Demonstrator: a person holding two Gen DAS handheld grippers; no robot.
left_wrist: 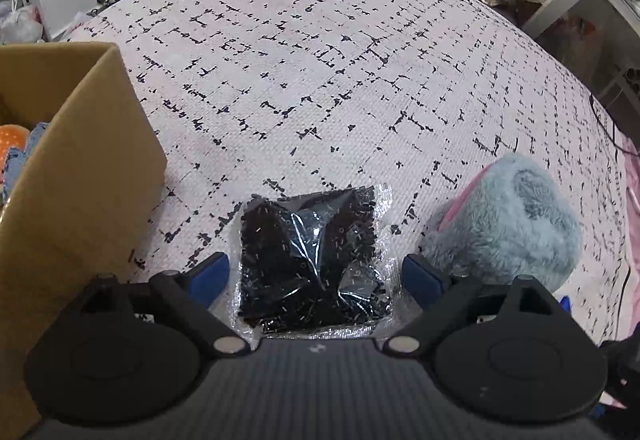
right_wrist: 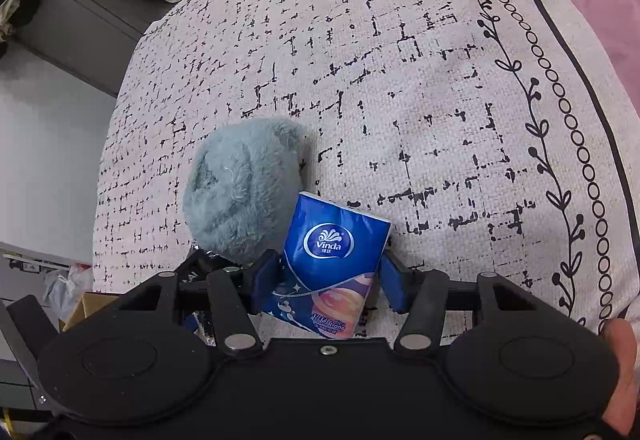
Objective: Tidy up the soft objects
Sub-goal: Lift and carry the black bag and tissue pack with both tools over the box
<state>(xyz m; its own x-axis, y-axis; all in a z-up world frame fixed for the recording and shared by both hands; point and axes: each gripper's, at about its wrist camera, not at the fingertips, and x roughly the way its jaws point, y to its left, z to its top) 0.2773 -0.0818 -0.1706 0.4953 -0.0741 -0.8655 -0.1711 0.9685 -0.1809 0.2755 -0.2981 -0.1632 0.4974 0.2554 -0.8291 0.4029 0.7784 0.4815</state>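
Clearly "Vinda" on blue tissue pack [right_wrist: 334,260] between right gripper [right_wrist: 329,280] jaws.

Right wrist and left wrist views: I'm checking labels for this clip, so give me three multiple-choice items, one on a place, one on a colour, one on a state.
1. Where does the cardboard box stand relative to the clear bag of black pieces in the left wrist view?
A. to its left
B. to its right
C. on top of it

2. What colour is the Vinda tissue pack?
A. green
B. mainly blue
C. yellow

3. How do the left gripper's fingers stand?
A. clamped on the plush toy
B. shut and empty
C. spread apart, either side of the bag

Answers:
1 A, the box fills the left edge, the bag is at centre.
2 B, the blue wrapper bears a white logo.
3 C, gaps show between the blue pads and the bag; the grey-blue plush toy lies to the right, ungripped.
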